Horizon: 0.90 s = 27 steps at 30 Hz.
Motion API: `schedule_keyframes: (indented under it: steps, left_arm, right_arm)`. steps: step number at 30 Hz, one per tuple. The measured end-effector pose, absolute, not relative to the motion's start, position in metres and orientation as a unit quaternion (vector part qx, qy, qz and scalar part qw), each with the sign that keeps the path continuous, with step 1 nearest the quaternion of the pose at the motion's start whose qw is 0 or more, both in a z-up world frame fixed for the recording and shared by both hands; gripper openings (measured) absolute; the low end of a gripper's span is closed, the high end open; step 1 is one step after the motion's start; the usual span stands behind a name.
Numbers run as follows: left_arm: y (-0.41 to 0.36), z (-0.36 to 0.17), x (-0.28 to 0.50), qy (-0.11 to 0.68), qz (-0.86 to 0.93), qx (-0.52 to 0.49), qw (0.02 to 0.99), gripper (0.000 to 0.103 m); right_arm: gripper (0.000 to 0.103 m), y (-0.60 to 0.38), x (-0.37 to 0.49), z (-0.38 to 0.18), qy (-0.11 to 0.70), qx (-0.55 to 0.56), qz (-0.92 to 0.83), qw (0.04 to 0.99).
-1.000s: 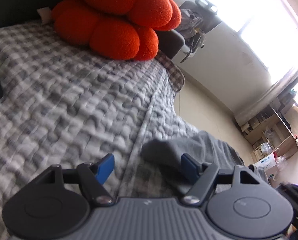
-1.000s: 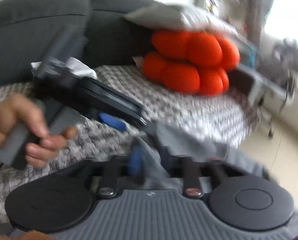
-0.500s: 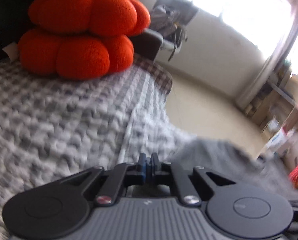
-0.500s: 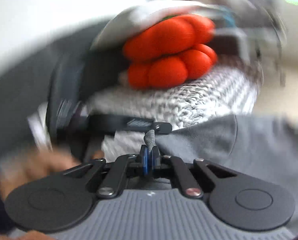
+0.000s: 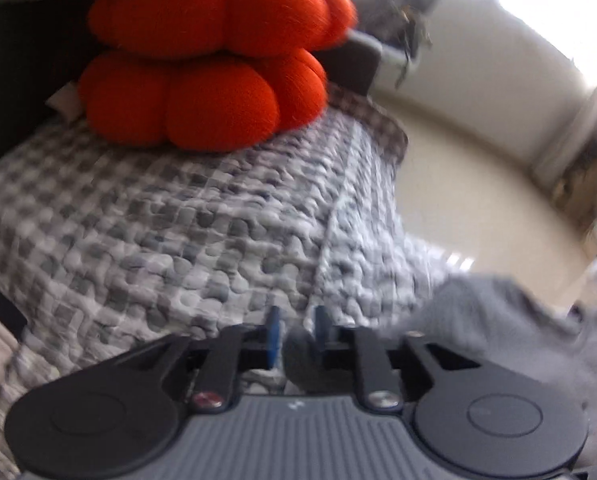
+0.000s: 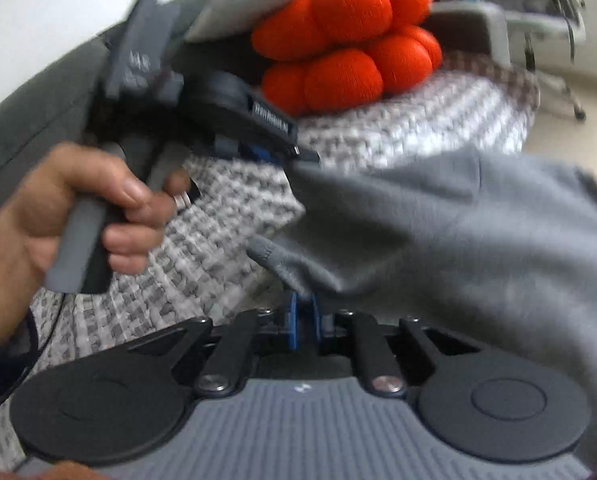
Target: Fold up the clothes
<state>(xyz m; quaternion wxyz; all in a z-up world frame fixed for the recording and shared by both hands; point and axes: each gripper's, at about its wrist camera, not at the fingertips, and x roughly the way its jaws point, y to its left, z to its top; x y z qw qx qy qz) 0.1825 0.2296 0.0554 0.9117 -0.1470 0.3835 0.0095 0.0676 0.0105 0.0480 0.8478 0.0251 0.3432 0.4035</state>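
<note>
The left hand is gripping the handle of the left claw at the left of the right wrist view. This claw is pinching one corner of the grey garment; in the left wrist view a fold of grey cloth is sitting between its blue pads, which are drawn close around it. The claw is being held above the blanket, so the corner is staying lifted and not dragging.

Toward the centre, the right claw is pressing its pads together on a second edge of the garment, near a stitched hem. The two pinch points are sitting apart along one side of the cloth. This is judged to be the hold that keeps the edge stretched, so the cloth can be laid flat or carried over in a fold.

To the right, the bulk of the garment is hanging and spreading toward the bed edge, partly over the blanket and partly past it. The orange cushion is resting at the far end of the bed, well apart from the garment, leaving the middle of the blanket available as the folding area.

Both views are blurred by motion; the garment type cannot be determined. The fold itself is judged not yet made, since the cloth is still loose and unlayered.
</note>
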Motion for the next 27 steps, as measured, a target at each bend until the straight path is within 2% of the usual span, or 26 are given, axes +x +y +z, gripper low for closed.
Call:
schedule_keyframes:
  steps: [2, 5, 6, 8, 10, 11, 12, 14, 16, 19, 20, 21, 22, 25, 26, 27]
  left_arm:
    - [0.249, 0.054, 0.177, 0.365, 0.012, -0.196, 0.91, 0.05]
    - [0.268, 0.042, 0.172, 0.369, -0.002, -0.25, 0.895, 0.051]
    - [0.268, 0.036, 0.172, 0.372, -0.015, -0.261, 0.891, 0.055]
    - [0.265, 0.025, 0.172, 0.38, -0.037, -0.275, 0.882, 0.06]
    - [0.251, 0.016, 0.172, 0.381, -0.043, -0.268, 0.884, 0.06]
    - [0.244, 0.012, 0.172, 0.381, -0.046, -0.264, 0.885, 0.051]
    - [0.233, 0.012, 0.173, 0.384, -0.043, -0.236, 0.892, 0.01]
    - [0.22, 0.019, 0.17, 0.374, -0.037, -0.201, 0.905, 0.01]
    - [0.216, 0.033, 0.161, 0.348, -0.031, -0.191, 0.917, 0.009]
    - [0.234, 0.054, 0.154, 0.319, -0.046, -0.261, 0.91, 0.005]
    - [0.236, 0.057, 0.153, 0.314, -0.046, -0.259, 0.912, 0.005]
    - [0.232, 0.057, 0.156, 0.325, -0.035, -0.243, 0.913, 0.005]
    - [0.226, 0.054, 0.159, 0.345, -0.024, -0.222, 0.912, 0.005]
    - [0.224, 0.038, 0.162, 0.375, -0.005, -0.196, 0.906, 0.005]
    - [0.227, 0.035, 0.162, 0.372, -0.008, -0.208, 0.904, 0.005]
    - [0.23, 0.032, 0.161, 0.369, -0.011, -0.221, 0.903, 0.005]
  right_arm:
    - [0.014, 0.008, 0.065, 0.055, 0.319, 0.017, 0.409, 0.855]
    - [0.017, 0.013, 0.069, 0.061, 0.296, -0.007, 0.42, 0.858]
    - [0.021, 0.016, 0.07, 0.061, 0.293, -0.009, 0.423, 0.857]
    - [0.024, 0.026, 0.073, 0.058, 0.286, -0.02, 0.423, 0.86]
    - [0.024, 0.045, 0.07, 0.049, 0.287, -0.072, 0.411, 0.862]
    - [0.017, 0.056, 0.067, 0.043, 0.29, -0.108, 0.404, 0.861]
    - [0.008, 0.067, 0.064, 0.037, 0.293, -0.145, 0.395, 0.859]
    - [0.008, 0.077, 0.056, 0.03, 0.286, -0.19, 0.382, 0.858]
    - [0.005, 0.061, 0.058, 0.041, 0.284, -0.117, 0.403, 0.862]
    - [0.005, 0.032, 0.069, 0.052, 0.291, -0.002, 0.431, 0.854]
    - [0.007, 0.025, 0.074, 0.052, 0.302, 0.023, 0.433, 0.849]
    - [0.015, 0.018, 0.079, 0.052, 0.312, 0.048, 0.435, 0.843]
    - [0.015, 0.013, 0.084, 0.051, 0.323, 0.057, 0.438, 0.837]
    - [0.016, 0.011, 0.093, 0.049, 0.351, -0.018, 0.441, 0.826]
    - [0.019, 0.003, 0.094, 0.056, 0.328, -0.026, 0.434, 0.839]
    - [0.03, -0.006, 0.099, 0.064, 0.308, -0.024, 0.424, 0.851]
